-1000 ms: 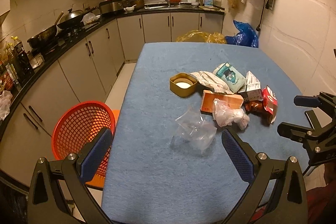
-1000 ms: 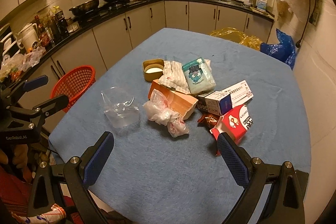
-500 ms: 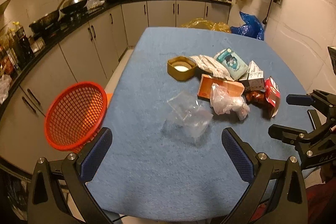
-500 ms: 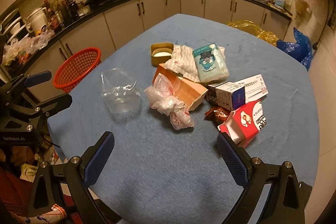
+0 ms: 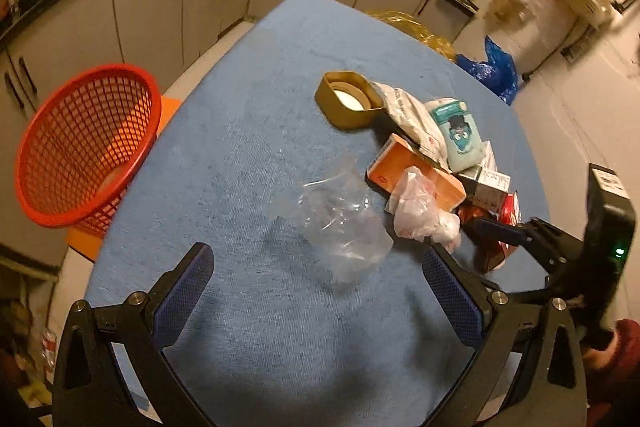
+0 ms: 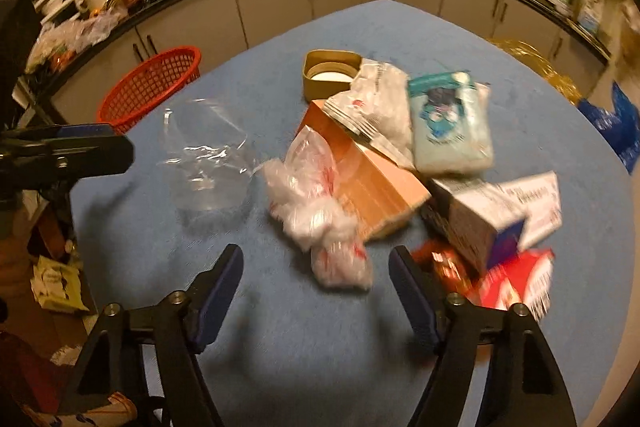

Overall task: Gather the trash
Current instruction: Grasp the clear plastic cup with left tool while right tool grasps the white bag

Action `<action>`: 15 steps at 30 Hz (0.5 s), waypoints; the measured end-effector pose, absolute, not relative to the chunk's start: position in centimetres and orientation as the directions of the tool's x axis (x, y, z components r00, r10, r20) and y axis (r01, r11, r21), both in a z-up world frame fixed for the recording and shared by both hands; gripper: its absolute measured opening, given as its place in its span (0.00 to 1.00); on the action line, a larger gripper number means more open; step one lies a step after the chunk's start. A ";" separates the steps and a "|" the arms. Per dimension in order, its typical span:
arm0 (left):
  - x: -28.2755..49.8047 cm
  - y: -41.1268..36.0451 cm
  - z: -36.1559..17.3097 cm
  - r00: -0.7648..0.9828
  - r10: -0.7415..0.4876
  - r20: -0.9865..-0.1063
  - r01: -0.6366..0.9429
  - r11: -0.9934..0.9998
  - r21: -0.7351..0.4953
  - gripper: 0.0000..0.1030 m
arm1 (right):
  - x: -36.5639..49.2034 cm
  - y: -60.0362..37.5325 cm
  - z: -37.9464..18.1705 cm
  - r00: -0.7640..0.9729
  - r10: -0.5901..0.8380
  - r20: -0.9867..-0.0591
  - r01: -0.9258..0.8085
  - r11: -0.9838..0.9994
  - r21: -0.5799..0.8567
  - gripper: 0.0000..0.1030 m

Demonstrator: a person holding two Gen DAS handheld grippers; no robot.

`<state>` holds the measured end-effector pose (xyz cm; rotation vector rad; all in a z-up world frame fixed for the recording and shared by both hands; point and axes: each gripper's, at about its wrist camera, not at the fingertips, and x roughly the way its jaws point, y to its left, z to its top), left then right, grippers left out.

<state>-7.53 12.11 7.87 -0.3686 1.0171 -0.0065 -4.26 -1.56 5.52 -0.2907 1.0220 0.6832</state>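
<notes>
Pointing steeply down at the blue table (image 5: pixel 280 327), both grippers hang over its near edge, tilted so the kitchen leans in each view. The left gripper (image 5: pixel 320 291) has its blue pads spread wide with nothing between them; the clear bag (image 5: pixel 340 223) lies just ahead of the gap, flat on the cloth, apart from both pads. The right gripper (image 6: pixel 316 291) has just been closing its jaws and now stands partly open, gripping nothing; the crumpled white wrap (image 6: pixel 316 223) with red print lies just beyond its tips, nearly centred in the gap, not touched. From the left view the right gripper's fingers reach in from the right edge, over the red carton (image 5: pixel 508 223), with a dark red sleeve (image 5: pixel 616 355) showing at the lower right. Behind the wrap sit the orange box (image 6: pixel 372 183), a silver pouch (image 6: pixel 376 107), a pale teal pack (image 6: pixel 448 131) with a dark cartoon figure, a white box (image 6: pixel 492 211) and a gold tub (image 6: pixel 324 75). Print on the boxes and pouch is too blurred to read. The red basket (image 5: pixel 80 147) stands off the table's left side, beside the left gripper and well apart from the pile.
</notes>
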 end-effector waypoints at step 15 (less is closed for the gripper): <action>-3.6 10.5 5.8 0.495 -0.146 -0.857 -0.166 0.952 -0.258 0.92 | -4.5 -4.0 5.2 0.298 0.410 -0.862 -0.571 0.801 0.183 0.29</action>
